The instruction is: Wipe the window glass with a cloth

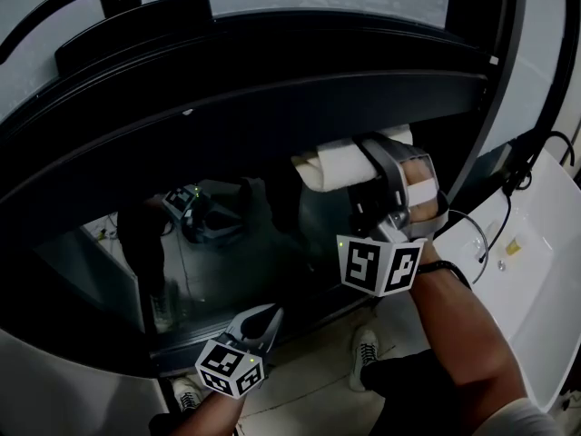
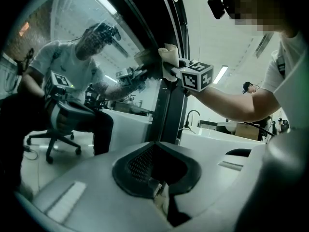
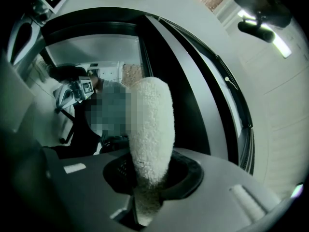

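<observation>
A white fluffy cloth (image 1: 338, 165) is rolled up, and my right gripper (image 1: 386, 157) is shut on it. The cloth lies against the dark window glass (image 1: 236, 243), just under the curved black upper frame (image 1: 272, 80). In the right gripper view the cloth (image 3: 149, 129) stands up out of the jaws of the right gripper (image 3: 150, 170), with the glass (image 3: 108, 66) behind it. My left gripper (image 1: 270, 316) hangs low by the bottom edge of the window, jaws together with nothing in them. Its own view shows the left gripper (image 2: 155, 149), the cloth (image 2: 166, 59) and the glass (image 2: 96, 71).
A black upright pillar (image 2: 169, 105) borders the glass. To the right stands a white counter (image 1: 536, 271) with a curved tap (image 1: 479, 243). A person's shoe (image 1: 365, 348) is on the floor below. Reflections in the glass show a seated person and an office chair (image 2: 55, 134).
</observation>
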Motion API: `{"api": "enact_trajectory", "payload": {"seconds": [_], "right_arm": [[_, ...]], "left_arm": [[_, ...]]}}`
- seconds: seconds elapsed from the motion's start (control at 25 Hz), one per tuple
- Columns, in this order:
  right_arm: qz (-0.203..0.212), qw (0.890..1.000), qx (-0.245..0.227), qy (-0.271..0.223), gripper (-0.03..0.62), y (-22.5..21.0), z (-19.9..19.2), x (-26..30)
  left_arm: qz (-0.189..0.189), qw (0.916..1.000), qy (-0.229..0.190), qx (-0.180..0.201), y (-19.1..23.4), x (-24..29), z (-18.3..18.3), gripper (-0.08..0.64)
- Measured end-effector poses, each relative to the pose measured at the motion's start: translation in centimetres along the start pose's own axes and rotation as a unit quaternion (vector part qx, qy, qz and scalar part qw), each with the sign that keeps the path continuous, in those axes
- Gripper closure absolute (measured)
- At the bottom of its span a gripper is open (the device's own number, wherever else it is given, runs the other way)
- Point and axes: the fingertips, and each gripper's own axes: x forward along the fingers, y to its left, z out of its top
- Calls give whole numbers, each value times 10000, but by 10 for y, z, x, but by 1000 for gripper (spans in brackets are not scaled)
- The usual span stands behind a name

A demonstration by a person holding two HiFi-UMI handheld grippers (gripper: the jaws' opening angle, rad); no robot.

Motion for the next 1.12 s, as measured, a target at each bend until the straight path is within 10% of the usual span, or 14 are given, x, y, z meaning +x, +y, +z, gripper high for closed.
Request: {"api": "enact_trajectory", "payload": {"seconds": [1.12], "right_arm": [[274,9991,305,56,512,45,-18,-16]], "left_arm": [[96,9994,315,-59,16,4,-17,545]]}}
